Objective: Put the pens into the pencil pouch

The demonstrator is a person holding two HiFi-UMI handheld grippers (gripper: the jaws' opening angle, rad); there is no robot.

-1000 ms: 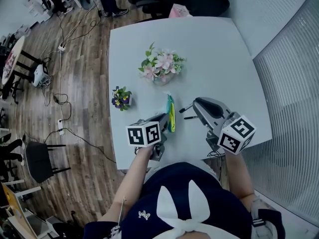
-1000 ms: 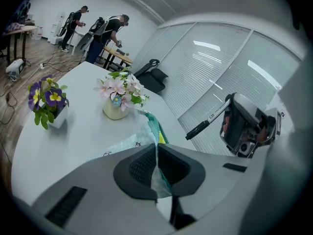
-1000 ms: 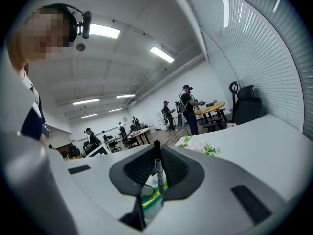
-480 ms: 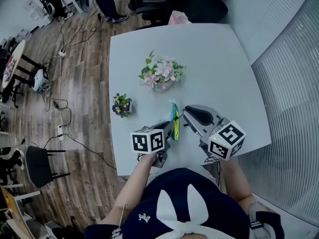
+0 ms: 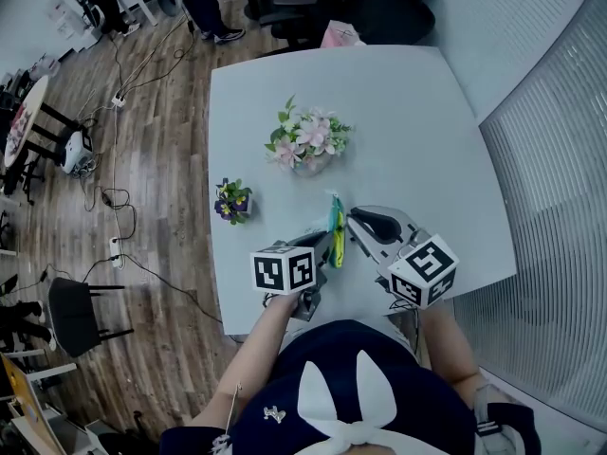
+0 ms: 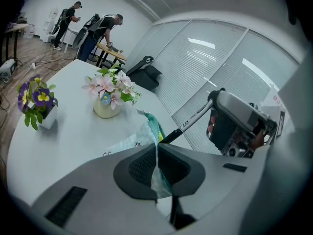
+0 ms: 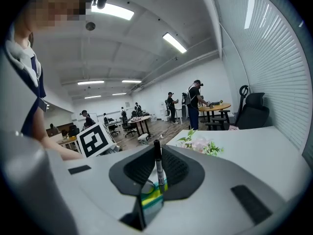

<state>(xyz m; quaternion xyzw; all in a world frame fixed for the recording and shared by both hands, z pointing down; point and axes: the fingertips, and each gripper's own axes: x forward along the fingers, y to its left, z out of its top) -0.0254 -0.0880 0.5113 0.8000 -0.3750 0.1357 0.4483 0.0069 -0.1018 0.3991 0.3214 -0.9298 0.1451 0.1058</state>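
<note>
A green and yellow pencil pouch [image 5: 336, 227] hangs just above the white table [image 5: 417, 112] near its front edge. My left gripper [image 5: 322, 245] is shut on the pouch's near end; in the left gripper view the thin fabric [image 6: 147, 131] is pinched between the jaws [image 6: 156, 164]. My right gripper [image 5: 357, 223] is shut on a black pen [image 7: 158, 156], which stands upright between its pads. The pen [image 6: 193, 120] slants down from the right gripper [image 6: 216, 101], its tip at the pouch's upper edge. The pouch [image 7: 150, 196] shows just below the right jaws.
A vase of pink flowers [image 5: 308, 140] stands mid-table and a small pot of purple pansies [image 5: 230, 199] near the left edge. Chairs and a bag lie beyond the far edge. Cables run over the wooden floor at left; blinds line the right side.
The right gripper has moved left with the pen, from a gap away to right beside the pouch. The left gripper and pouch have stayed nearly in place.
</note>
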